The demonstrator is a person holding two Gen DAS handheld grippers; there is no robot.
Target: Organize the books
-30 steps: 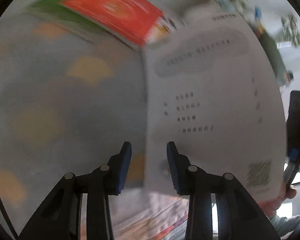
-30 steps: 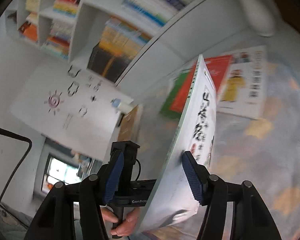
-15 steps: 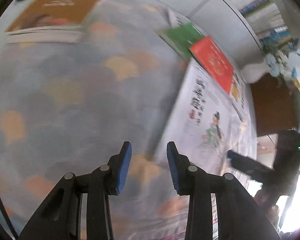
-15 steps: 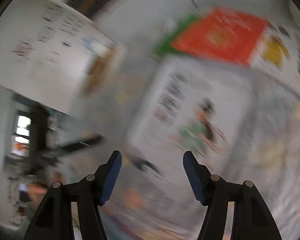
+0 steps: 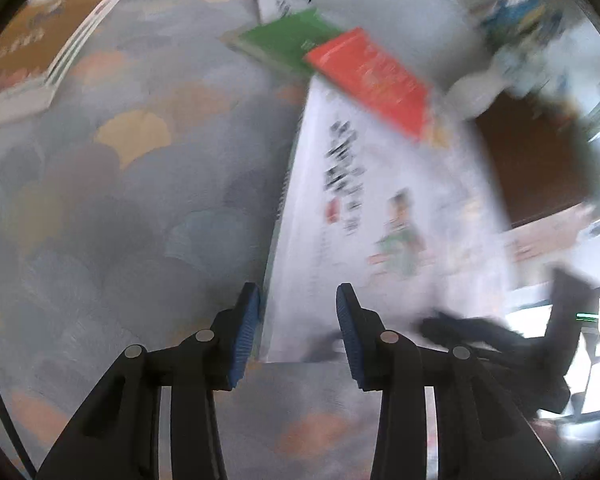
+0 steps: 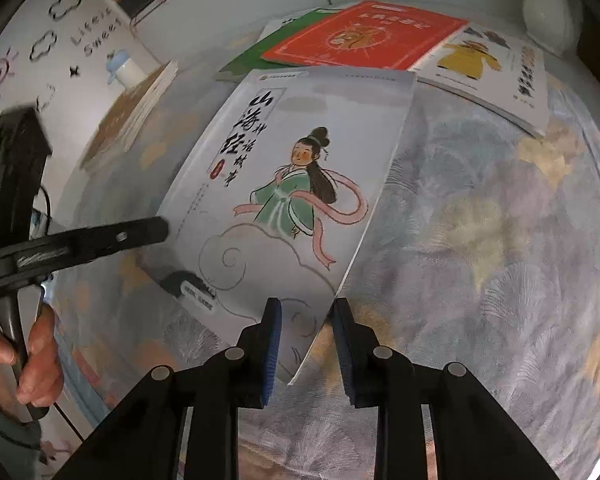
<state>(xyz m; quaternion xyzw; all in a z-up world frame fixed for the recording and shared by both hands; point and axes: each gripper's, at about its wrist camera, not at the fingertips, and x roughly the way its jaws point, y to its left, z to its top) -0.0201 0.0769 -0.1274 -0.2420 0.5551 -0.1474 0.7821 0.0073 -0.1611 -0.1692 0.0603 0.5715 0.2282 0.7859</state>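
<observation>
- The right gripper's [image 6: 305, 342] jaws are closing, with the near right corner of the white book [image 6: 296, 184] between the blue pads; whether the pads already press on it cannot be told.
- The left gripper's [image 5: 296, 336] jaws stand part open at the book's near left corner [image 5: 380, 216]; the edge lies between the pads, apparently untouched, though blur hides any contact.
- The white book lies face up on the patterned cloth [image 6: 480, 248], its cover showing a figure in a green robe.
- Its far edge sits just beside, perhaps slightly under, the red book [image 6: 364, 36], which overlaps a green book [image 6: 252, 56].
- A yellow-figure book [image 6: 496, 68] lies near its far right corner, apart from it.
- A brown book stack [image 6: 132, 116] lies well apart on the left, near the cloth's edge.
- To the right of the white book the cloth is bare and wide; on the left a bare strip runs up to the stack.
- A hand [image 6: 28, 352] grips the left gripper's handle at the lower left.
</observation>
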